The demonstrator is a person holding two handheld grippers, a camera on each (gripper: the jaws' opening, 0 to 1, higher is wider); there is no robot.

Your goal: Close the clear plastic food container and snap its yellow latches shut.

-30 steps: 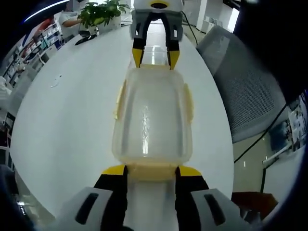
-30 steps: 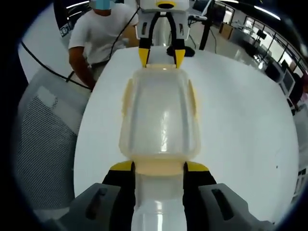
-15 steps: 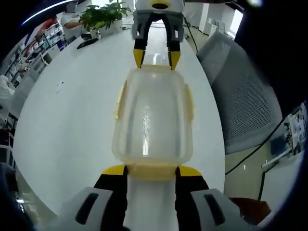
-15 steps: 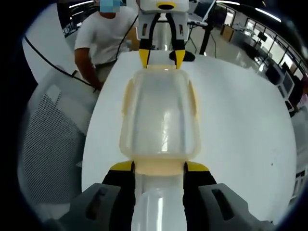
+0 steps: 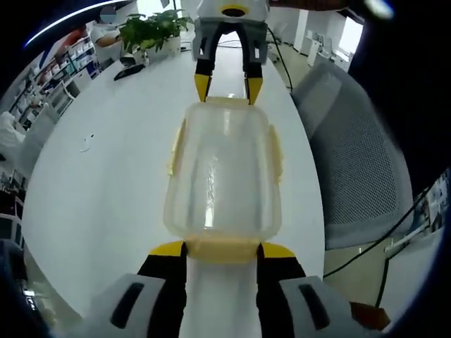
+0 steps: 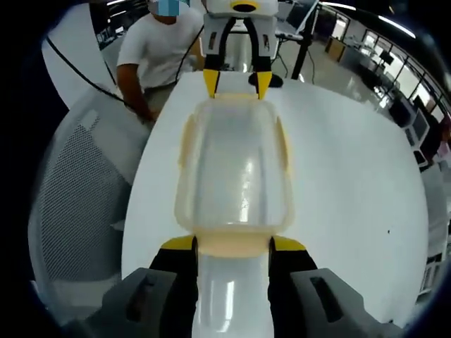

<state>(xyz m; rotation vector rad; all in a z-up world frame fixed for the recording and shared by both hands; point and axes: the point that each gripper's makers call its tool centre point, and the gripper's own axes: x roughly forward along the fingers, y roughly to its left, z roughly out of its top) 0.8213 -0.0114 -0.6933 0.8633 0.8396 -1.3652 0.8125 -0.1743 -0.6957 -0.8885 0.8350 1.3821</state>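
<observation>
The clear plastic food container (image 5: 222, 169) with its lid on lies lengthways between both grippers, over the white table (image 5: 106, 155). My left gripper (image 5: 222, 248) is shut on the yellow end latch (image 5: 222, 255) nearest it. At the far end, my right gripper (image 5: 227, 86) clasps the opposite end latch. Yellow side latches (image 5: 175, 146) sit along the long edges, angled out a little. In the right gripper view the container (image 6: 232, 169) looks the same: my right gripper (image 6: 232, 245) pinches the near end latch (image 6: 232, 248), and the left gripper (image 6: 230, 83) holds the far one.
A potted plant (image 5: 151, 24) and a small dark object (image 5: 127, 70) are at the table's far end. A grey mesh chair (image 5: 359, 141) stands beside the table, also seen as the chair (image 6: 77, 190). A person in a white shirt (image 6: 162, 49) stands past the table edge.
The background has slid in both views, so both hands moved together; the container stays fixed between the jaws. Grip on both end latches is unchanged.
</observation>
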